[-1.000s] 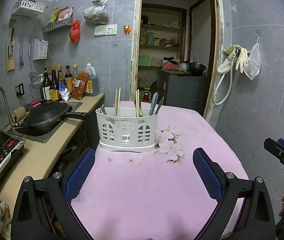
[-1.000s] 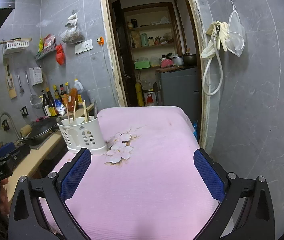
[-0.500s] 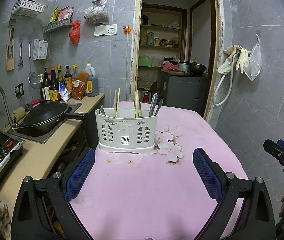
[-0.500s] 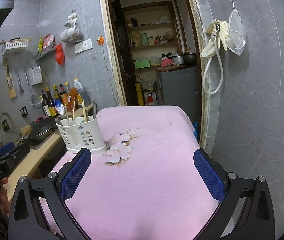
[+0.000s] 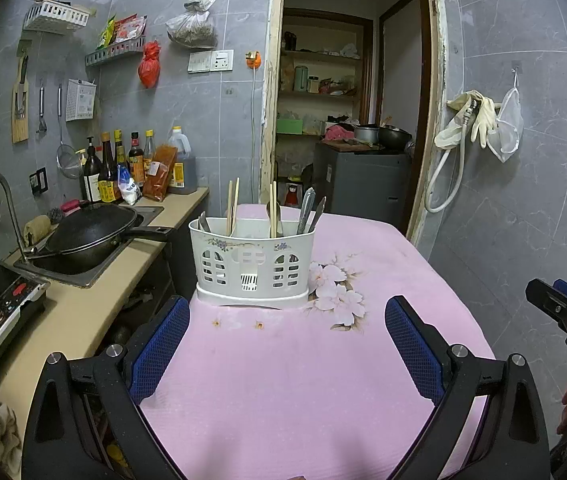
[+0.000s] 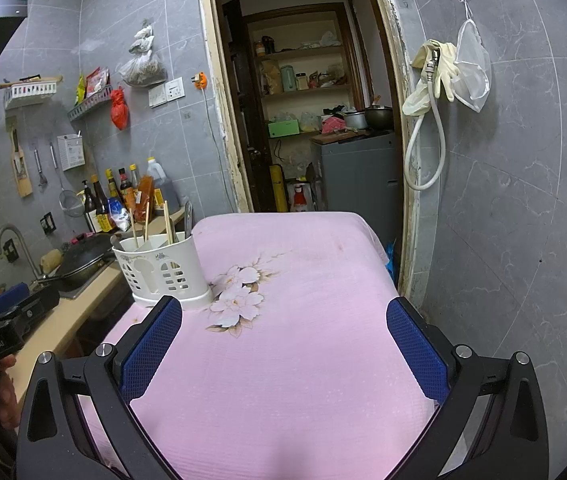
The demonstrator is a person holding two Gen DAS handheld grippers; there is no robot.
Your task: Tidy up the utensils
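The blue-padded jaws of the left gripper [image 5: 285, 344] are being held wide apart, with nothing clamped between them, above the near part of the pink flower-printed tablecloth [image 5: 283, 380]. The jaws of the right gripper [image 6: 283, 344] are likewise being kept wide apart and empty over the same cloth, further to the right.

Just beyond the left gripper, the white perforated plastic utensil caddy [image 5: 251, 266] is being supported upright on the cloth near its left edge, well apart from both sets of pads. Inside it, wooden chopsticks [image 5: 233, 206] and metal cutlery handles [image 5: 309, 210] are being held upright in separate compartments. A pale printed blossom [image 5: 337, 296] is being shown on the cloth just right of the caddy.

Further left, a black wok [image 5: 91, 230] is being supported over the steel sink [image 5: 83, 276] in the beige counter [image 5: 79, 312], and sauce bottles [image 5: 115, 170] are being kept against the grey tiled wall. Rubber gloves [image 5: 473, 118] are being hung beside the far doorway.
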